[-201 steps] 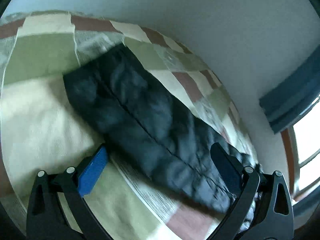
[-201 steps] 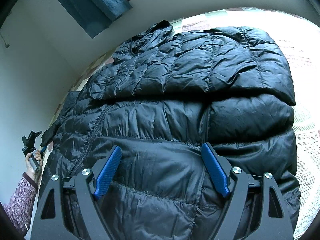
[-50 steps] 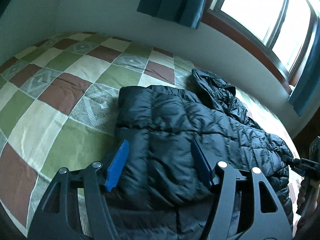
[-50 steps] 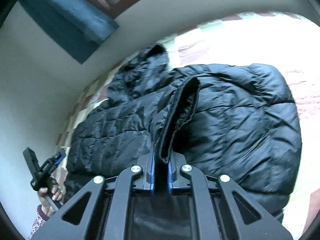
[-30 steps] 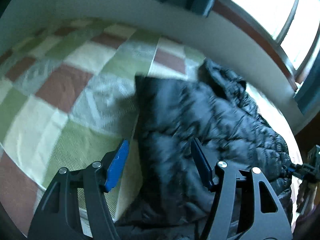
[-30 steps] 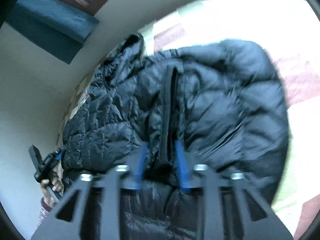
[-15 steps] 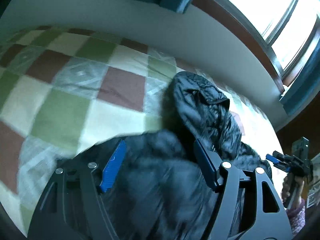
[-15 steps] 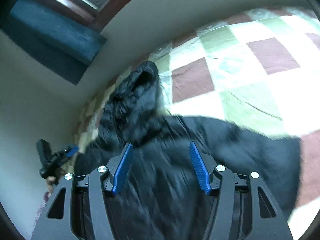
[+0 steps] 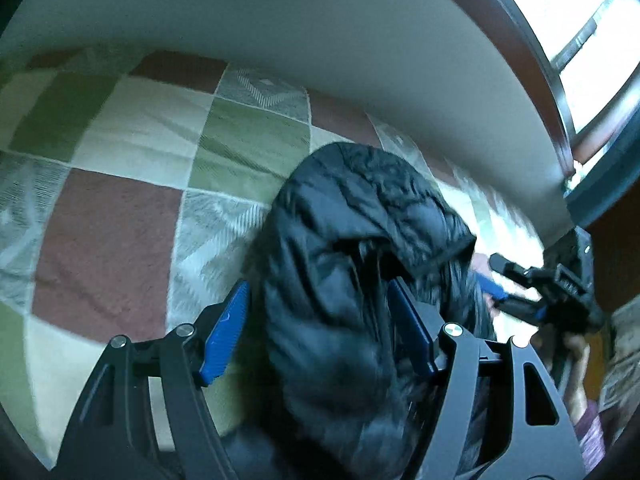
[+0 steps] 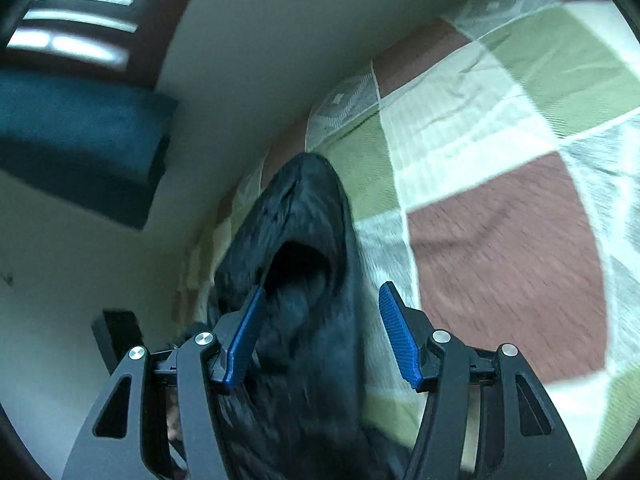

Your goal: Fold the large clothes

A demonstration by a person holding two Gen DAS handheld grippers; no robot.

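A black puffer jacket lies on the bed, and its hood [image 9: 360, 200] fills the middle of the left wrist view. My left gripper [image 9: 316, 284] hangs open over the hood, blue pads on either side, not pressing. In the right wrist view the hood [image 10: 312, 200] shows its dark opening. My right gripper [image 10: 320, 288] is open around it, with bedspread visible beside the right pad. The right gripper [image 9: 494, 276] also appears at the hood's far side, held by a hand [image 9: 576, 360].
A checked bedspread [image 9: 112, 232] in green, maroon and cream lies under the jacket and spreads wide [image 10: 500, 240]. A pale wall [image 9: 320, 40] runs close behind the hood. A window [image 9: 580, 20] and a blue curtain [image 10: 80, 140] are above.
Both grippers have swept along the jacket from its body up to the hood. The right gripper, earlier shut on a folded edge of the jacket, has let it go and stands open.
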